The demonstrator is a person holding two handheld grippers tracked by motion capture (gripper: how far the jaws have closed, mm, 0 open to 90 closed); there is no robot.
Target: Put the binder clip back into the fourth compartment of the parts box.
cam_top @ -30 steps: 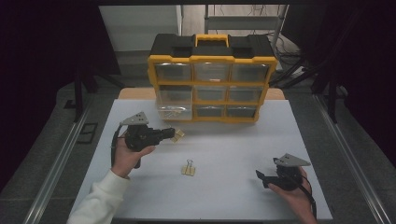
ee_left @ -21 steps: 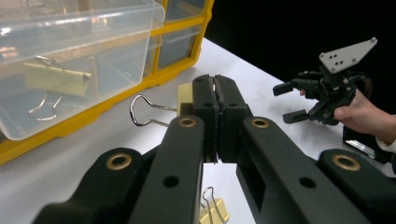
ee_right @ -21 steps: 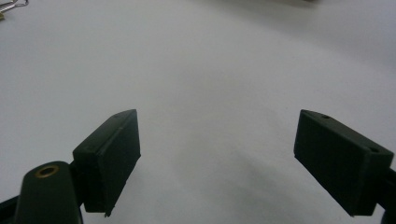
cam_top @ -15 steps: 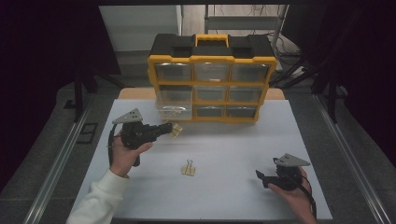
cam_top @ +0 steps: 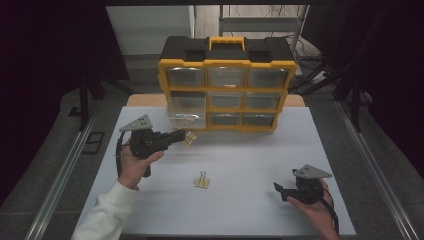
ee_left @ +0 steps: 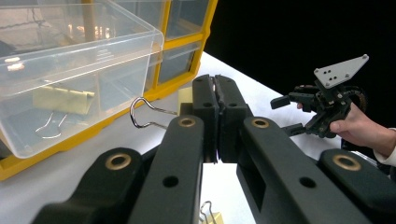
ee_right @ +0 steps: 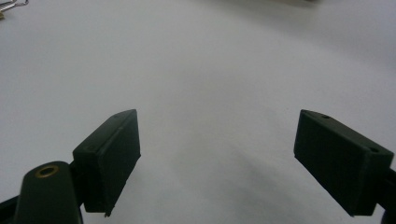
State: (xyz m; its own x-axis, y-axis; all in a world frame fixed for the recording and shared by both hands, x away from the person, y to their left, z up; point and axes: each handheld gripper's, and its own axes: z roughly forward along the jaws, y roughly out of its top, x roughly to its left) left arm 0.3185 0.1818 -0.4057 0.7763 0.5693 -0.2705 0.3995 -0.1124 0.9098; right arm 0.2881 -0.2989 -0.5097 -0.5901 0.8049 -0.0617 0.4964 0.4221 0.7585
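White table (cam_top: 250, 210), dark surroundings. Left gripper (cam_top: 181, 137): jaws clamped on a yellow binder clip (cam_top: 189, 138), held just beside the pulled-out clear drawer (cam_top: 186, 116) of the yellow organizer (cam_top: 227, 62). Right gripper (cam_top: 278, 190): jaws wide apart, empty. A second clip (cam_top: 202, 181) lies between the grippers.

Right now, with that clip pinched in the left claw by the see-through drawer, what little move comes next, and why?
Probably carry the binder clip over the open drawer rim and release it. The left gripper pinches it beside the drawer, which already holds clips.
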